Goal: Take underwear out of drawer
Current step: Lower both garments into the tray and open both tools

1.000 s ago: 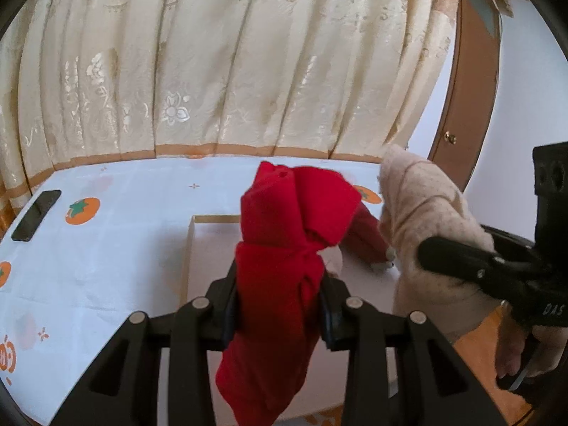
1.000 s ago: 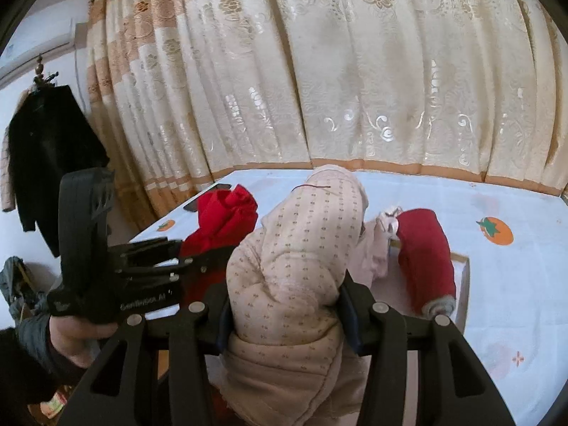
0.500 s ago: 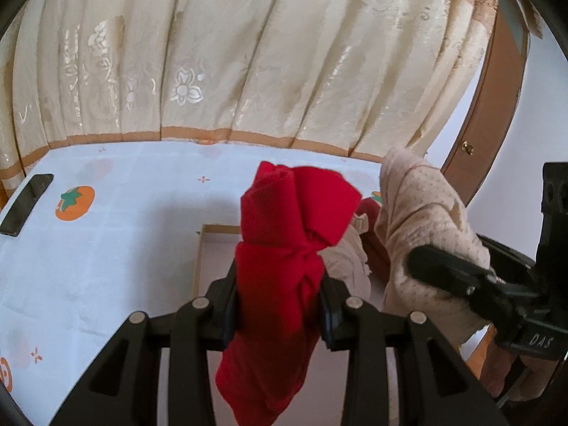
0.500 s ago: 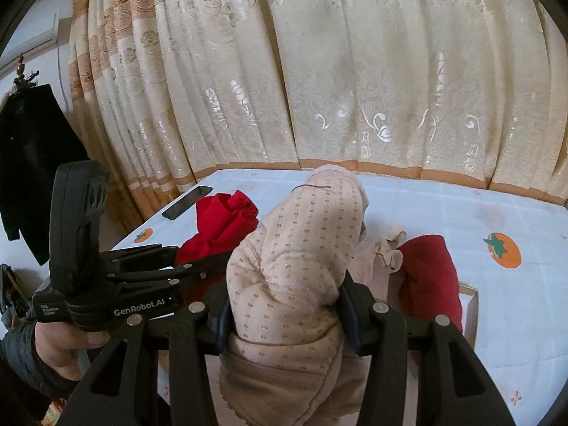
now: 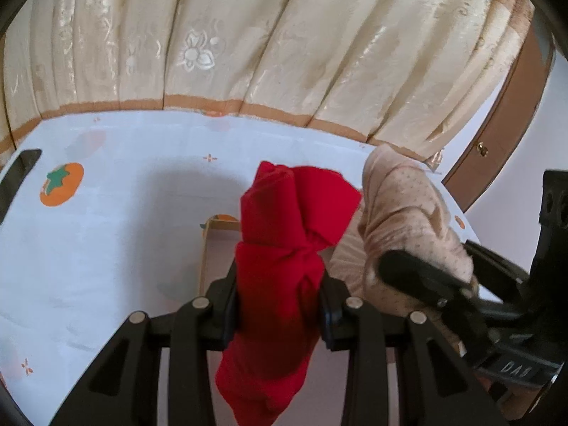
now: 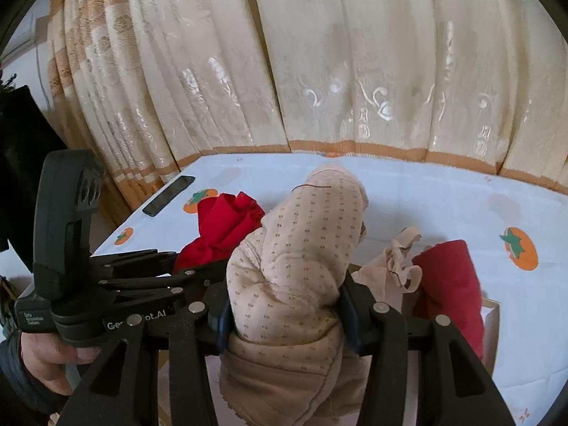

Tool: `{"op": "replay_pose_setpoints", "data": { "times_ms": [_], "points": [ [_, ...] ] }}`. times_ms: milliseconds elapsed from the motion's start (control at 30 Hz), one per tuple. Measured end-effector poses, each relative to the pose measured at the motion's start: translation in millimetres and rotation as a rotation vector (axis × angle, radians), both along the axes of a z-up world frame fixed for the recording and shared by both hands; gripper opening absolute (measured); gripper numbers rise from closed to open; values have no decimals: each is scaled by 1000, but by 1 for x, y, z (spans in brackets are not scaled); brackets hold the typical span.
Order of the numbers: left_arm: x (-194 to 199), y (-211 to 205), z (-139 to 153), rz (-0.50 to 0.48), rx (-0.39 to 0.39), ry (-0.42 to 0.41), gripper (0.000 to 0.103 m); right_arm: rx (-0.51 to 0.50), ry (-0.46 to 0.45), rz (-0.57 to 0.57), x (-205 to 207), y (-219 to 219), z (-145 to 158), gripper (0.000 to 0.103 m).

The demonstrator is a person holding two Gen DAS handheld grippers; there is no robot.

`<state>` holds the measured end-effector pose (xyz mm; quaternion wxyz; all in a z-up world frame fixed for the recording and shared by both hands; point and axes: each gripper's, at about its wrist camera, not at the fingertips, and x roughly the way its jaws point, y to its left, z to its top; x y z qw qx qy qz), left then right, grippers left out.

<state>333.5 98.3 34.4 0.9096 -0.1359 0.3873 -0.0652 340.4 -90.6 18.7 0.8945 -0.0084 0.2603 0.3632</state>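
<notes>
My left gripper [image 5: 278,305] is shut on a bright red rolled underwear [image 5: 284,245], held up above the white drawer box [image 5: 213,245]. My right gripper [image 6: 285,314] is shut on a beige dotted underwear [image 6: 294,259], which stands up between its pads. In the left wrist view the right gripper [image 5: 419,280] and its beige bundle [image 5: 408,213] are just to the right of the red one. In the right wrist view the left gripper [image 6: 142,277] with the red underwear [image 6: 223,227] is at the left. A dark red roll [image 6: 451,284] and a beige frilled piece [image 6: 394,266] lie in the drawer box [image 6: 491,323].
The box sits on a white bed sheet [image 5: 117,220] printed with orange persimmons. A black phone [image 6: 168,195] lies near the sheet's left edge. Cream curtains [image 6: 319,64] hang behind. A brown door [image 5: 504,131] is at the right, a dark coat [image 6: 21,156] at the left.
Both grippers have carried their bundles sideways over the bed, still side by side. The views have swung, so the drawer box sits lower and further right in each frame.
</notes>
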Motion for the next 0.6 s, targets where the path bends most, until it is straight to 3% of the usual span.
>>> {"op": "replay_pose_setpoints", "data": {
  "times_ms": [600],
  "points": [
    [40, 10, -36, 22, 14, 100, 34, -59, 70, -25, 39, 23, -25, 52]
  ]
}}
